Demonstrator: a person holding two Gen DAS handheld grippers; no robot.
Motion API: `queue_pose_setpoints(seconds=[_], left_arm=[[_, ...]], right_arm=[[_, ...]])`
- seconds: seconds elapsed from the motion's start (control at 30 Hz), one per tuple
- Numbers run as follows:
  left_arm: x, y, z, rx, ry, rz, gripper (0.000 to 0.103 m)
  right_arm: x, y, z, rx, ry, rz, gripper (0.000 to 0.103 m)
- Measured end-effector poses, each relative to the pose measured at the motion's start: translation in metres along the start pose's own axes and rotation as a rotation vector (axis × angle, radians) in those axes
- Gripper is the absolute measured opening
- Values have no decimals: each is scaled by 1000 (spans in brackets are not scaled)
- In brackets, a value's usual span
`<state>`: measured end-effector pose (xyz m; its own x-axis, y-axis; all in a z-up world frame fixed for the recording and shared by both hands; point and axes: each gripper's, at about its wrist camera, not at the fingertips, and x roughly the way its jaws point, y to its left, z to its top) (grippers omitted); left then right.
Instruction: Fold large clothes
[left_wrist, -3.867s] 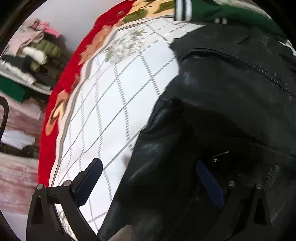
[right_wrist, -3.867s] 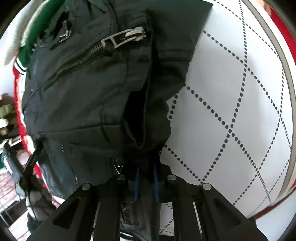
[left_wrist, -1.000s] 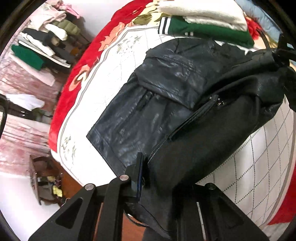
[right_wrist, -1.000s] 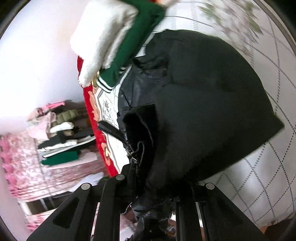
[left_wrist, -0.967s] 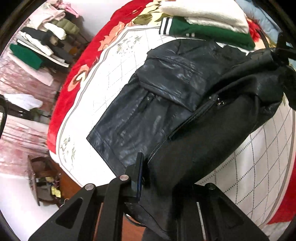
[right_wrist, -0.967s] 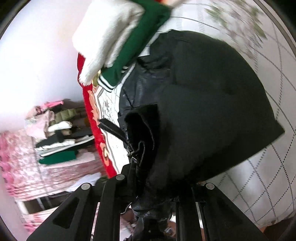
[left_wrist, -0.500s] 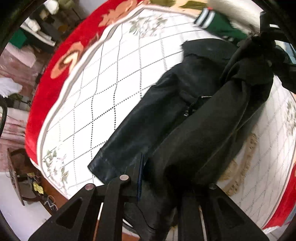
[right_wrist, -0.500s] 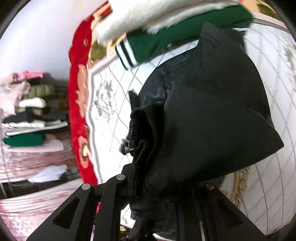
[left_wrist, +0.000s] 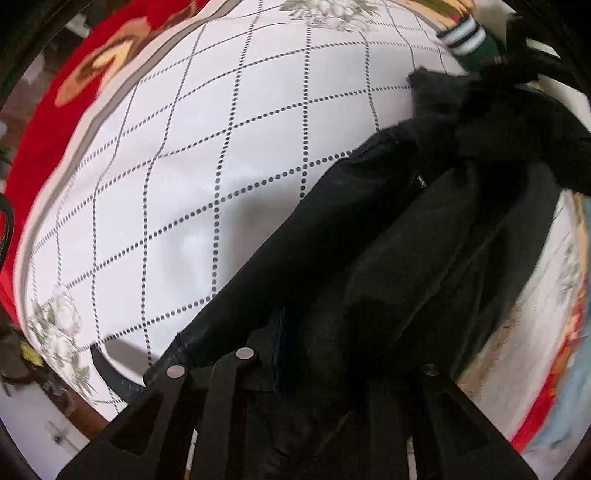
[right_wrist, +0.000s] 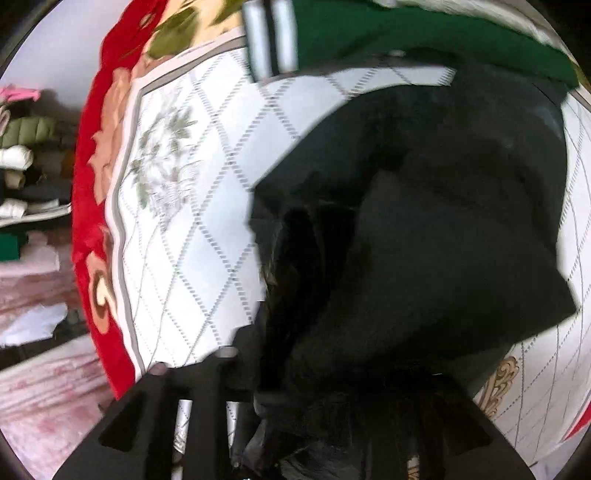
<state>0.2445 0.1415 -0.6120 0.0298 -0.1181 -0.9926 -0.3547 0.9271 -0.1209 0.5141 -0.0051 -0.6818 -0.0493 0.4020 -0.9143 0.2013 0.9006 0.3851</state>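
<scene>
A black leather jacket hangs stretched between my two grippers above a white quilted bedspread. My left gripper is shut on one end of the jacket; the cloth covers its fingertips. In the right wrist view the jacket fills the middle, bunched and dark. My right gripper is shut on its other end, fingertips hidden in the folds. The right gripper also shows at the top right of the left wrist view.
A folded green garment with white stripes lies at the far end of the bed, white fleece on top. The bedspread has a red floral border. Shelves of folded clothes stand beyond the bed's left edge.
Both grippers have carried the jacket across the bed and lower toward it. The jacket has drawn out into a long narrow bundle. More bare bedspread shows on the left.
</scene>
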Motion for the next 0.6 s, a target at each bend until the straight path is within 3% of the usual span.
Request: queue_pose_setpoints(seconds=[0.03,0.1,0.13,0.17,0.2,0.3,0.4,0.47,0.5,0.57,0.6], left_arm=[[-6,9,0,-45,10,-53,28],[-19,28,0,-131,-1,-124,43],[-27,38,0,-170,-15,-148,49],[-34,45,1,-193,-31,-155,62],[-41,52,1,-213,-55,-149,64],[-55,60,6,-209,-108,-83,64],[-55,51,21,-143,-145,-39,64],[-50,35,23,-77,-158,-11,65],[-47,29,29,-57,-158,-4,75],[-41,10,32,-13,-159,7,87],[-40,0,31,7,-172,13,88]], right_arm=[[-3,0,0,-5,9,64,55],[-11,-2,-1,-18,21,249,56],[-18,-4,-2,-38,31,370,56],[-27,-7,-4,-56,39,458,57],[-36,-13,-5,-63,33,495,57],[-72,-52,-9,-35,-89,424,58],[-102,-114,-11,21,-243,176,59],[-99,-152,-9,74,-262,40,61],[-91,-175,-6,118,-263,9,61],[-69,-205,3,177,-226,4,61],[-53,-220,8,208,-193,50,61]])
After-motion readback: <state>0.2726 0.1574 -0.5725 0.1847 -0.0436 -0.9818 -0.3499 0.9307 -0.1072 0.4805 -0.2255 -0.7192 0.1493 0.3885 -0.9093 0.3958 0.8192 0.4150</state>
